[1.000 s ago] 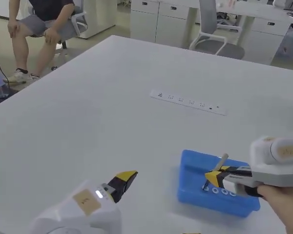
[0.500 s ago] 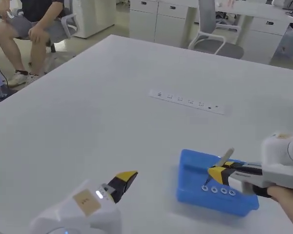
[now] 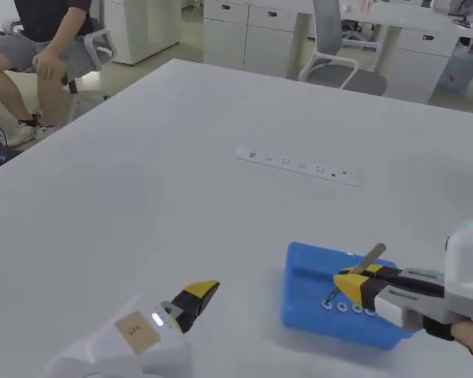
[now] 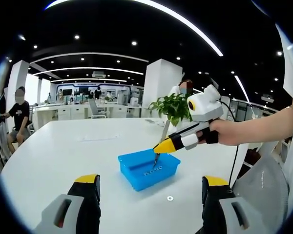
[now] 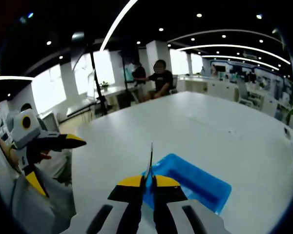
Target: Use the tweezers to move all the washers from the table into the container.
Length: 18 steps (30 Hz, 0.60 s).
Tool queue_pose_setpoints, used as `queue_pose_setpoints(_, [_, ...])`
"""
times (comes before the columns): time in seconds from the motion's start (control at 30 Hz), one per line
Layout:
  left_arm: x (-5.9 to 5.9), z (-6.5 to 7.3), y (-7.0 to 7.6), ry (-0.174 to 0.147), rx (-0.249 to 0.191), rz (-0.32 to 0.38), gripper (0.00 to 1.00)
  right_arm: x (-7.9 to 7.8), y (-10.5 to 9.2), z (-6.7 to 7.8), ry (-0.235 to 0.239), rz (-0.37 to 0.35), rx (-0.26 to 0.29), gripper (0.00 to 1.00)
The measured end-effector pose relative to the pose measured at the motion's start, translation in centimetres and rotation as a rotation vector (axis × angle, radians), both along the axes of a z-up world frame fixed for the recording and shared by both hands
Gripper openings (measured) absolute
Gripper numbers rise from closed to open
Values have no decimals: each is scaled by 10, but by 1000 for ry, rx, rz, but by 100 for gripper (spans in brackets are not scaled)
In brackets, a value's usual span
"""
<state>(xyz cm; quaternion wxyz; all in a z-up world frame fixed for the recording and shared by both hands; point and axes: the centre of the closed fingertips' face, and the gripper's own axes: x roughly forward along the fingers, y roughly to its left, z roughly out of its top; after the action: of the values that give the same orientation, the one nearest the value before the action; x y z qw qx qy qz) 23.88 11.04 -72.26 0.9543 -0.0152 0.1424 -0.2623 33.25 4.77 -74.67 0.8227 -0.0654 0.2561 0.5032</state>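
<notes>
**Near field.** The white hand-held left gripper with yellow-tipped black jaws (image 3: 197,294) hovers over the white table (image 3: 142,181). Its jaws are spread wide and hold nothing.

**Middle field.** The right gripper (image 3: 348,283) has its jaws pressed together on the slim metal tweezers (image 5: 151,161). The tweezer tips dip inside the shallow blue rectangular plastic container (image 3: 323,325). About 4 small metal ring washers (image 4: 154,171) lie in a row on the container floor. 1 loose washer (image 4: 170,198) lies on the table just beside the container's near wall, so the task appears nearly done.

**Far field.** A white power strip (image 3: 298,166) lies on the table, and a seated person (image 3: 39,39) is past the table edge.

**Risks.**
- The container is unsupported and would likely slide if the tweezers press its wall.
- The thin, flat loose washer may skid on the smooth tabletop or slip from the tips.
- The tweezers could twist between the jaws.

**Unclear.**
- Whether the tips hold a washer cannot be told.
- In the head view the right gripper covers part of the row, leaving the count uncertain.
- The right gripper's body is cut by the frame edge
</notes>
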Motion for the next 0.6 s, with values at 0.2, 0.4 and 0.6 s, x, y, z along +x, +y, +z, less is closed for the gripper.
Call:
queue_pose_setpoints(0.2, [-1,-1,-2,2,3,-10,88,-19,-8,-20,69,-7,-4,4])
queue_pose_setpoints(0.4, [-1,-2,-2,4,10,-15,88,-37,-10,-47,142,3,-26,4])
queue_pose_setpoints(0.6, [-1,-2,-2,2,5,-13,88,-49,-12,-68,181,14,-67,4])
